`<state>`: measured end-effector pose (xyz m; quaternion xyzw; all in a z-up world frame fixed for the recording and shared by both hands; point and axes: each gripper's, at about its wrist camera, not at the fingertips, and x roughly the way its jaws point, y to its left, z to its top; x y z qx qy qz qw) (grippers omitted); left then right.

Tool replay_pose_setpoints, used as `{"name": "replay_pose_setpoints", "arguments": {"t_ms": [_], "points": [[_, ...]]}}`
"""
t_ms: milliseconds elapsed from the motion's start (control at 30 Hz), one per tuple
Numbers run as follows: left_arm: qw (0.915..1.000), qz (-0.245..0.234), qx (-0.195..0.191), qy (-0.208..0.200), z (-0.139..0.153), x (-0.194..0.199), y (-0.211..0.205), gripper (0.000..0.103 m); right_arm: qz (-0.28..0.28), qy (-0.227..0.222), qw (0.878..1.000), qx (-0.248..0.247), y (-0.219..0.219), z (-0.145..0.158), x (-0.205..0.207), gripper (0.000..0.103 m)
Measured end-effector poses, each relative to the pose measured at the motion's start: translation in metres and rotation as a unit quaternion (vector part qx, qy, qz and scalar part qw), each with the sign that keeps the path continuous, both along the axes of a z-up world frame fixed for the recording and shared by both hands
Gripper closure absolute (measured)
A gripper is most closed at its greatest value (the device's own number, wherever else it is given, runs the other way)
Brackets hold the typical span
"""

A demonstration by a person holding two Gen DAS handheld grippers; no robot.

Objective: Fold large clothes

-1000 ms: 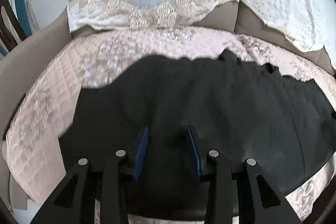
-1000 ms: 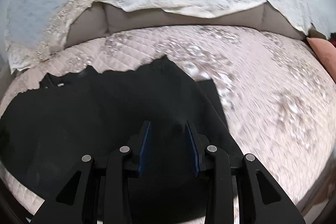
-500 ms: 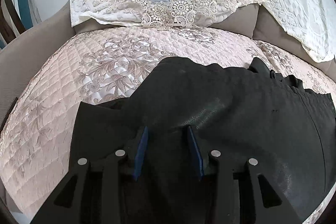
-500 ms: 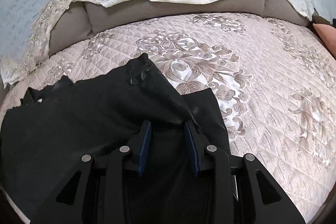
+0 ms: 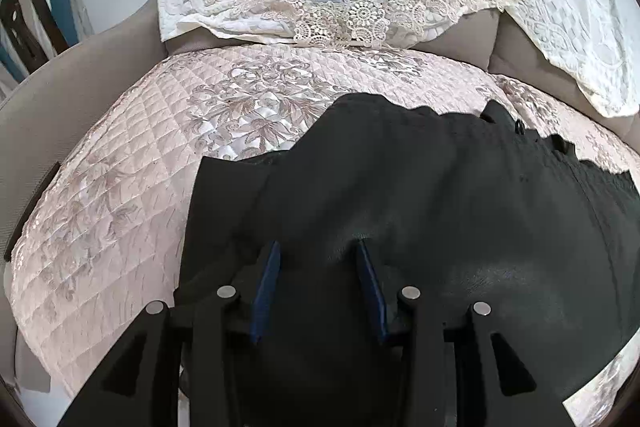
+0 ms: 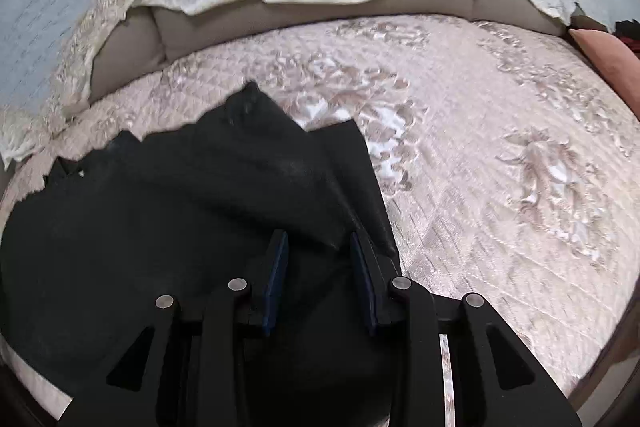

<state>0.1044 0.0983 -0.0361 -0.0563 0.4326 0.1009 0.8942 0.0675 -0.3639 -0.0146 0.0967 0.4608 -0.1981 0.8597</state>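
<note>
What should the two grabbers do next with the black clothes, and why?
Probably lower both a little more and lay the folded flap down flat. The black garment is doubled over on the pink quilted cover, and a layer runs between the blue pads of the left gripper and the right gripper. Its far edge is wavy and lifted, so the fold is not yet settled.

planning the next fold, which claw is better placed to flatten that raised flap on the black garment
Right: the right claw sits at the flap's edge. The left claw is over flat cloth.
</note>
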Motion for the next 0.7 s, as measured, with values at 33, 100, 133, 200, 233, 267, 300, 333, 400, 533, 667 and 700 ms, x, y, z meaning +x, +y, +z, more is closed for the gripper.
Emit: {"name": "replay_pose_setpoints", "arguments": {"t_ms": [33,100,133,200,233,267,300,333,400,533,667,700], "points": [[1.0000,0.004,-0.008,-0.002,0.005,-0.003,0.001,0.061,0.003,-0.006,1.000,-0.001,0.004,0.006,-0.004,0.070],[0.9998,0.004,-0.018,-0.007,0.011,-0.011,0.001,0.061,0.011,-0.019,1.000,0.000,0.015,0.018,-0.015,0.070],[0.9998,0.002,-0.020,-0.009,0.014,-0.018,0.000,0.061,0.014,-0.019,1.000,0.000,0.022,0.021,-0.022,0.069],[0.9996,0.000,-0.025,-0.011,0.016,-0.031,0.001,0.061,0.031,-0.021,0.999,0.004,0.034,0.023,-0.034,0.069],[0.9996,-0.003,-0.026,-0.014,0.017,-0.039,0.001,0.061,0.035,-0.021,0.999,0.004,0.039,0.022,-0.039,0.069],[0.9996,-0.004,-0.023,-0.016,0.018,-0.045,0.001,0.061,0.037,-0.018,0.999,0.002,0.042,0.020,-0.044,0.069],[0.9997,-0.006,-0.018,-0.017,0.017,-0.050,0.001,0.061,0.036,-0.008,0.999,0.002,0.043,0.014,-0.047,0.069],[0.9997,-0.009,-0.016,-0.016,0.015,-0.053,0.001,0.061,0.036,0.002,0.999,0.002,0.043,0.007,-0.048,0.069],[0.9998,-0.012,-0.015,-0.011,0.008,-0.054,0.003,0.060,0.031,0.016,0.999,0.004,0.042,0.000,-0.046,0.069],[0.9995,-0.004,-0.026,-0.016,0.019,-0.059,0.003,0.060,0.036,-0.002,0.999,0.001,0.056,0.022,-0.047,0.069],[0.9978,0.022,-0.052,-0.035,0.032,-0.074,0.015,0.054,0.070,-0.026,0.997,0.006,0.084,0.037,-0.058,0.069],[0.9977,0.030,-0.050,-0.035,0.033,-0.076,0.019,0.052,0.079,-0.027,0.996,0.007,0.091,0.038,-0.059,0.069]]}}
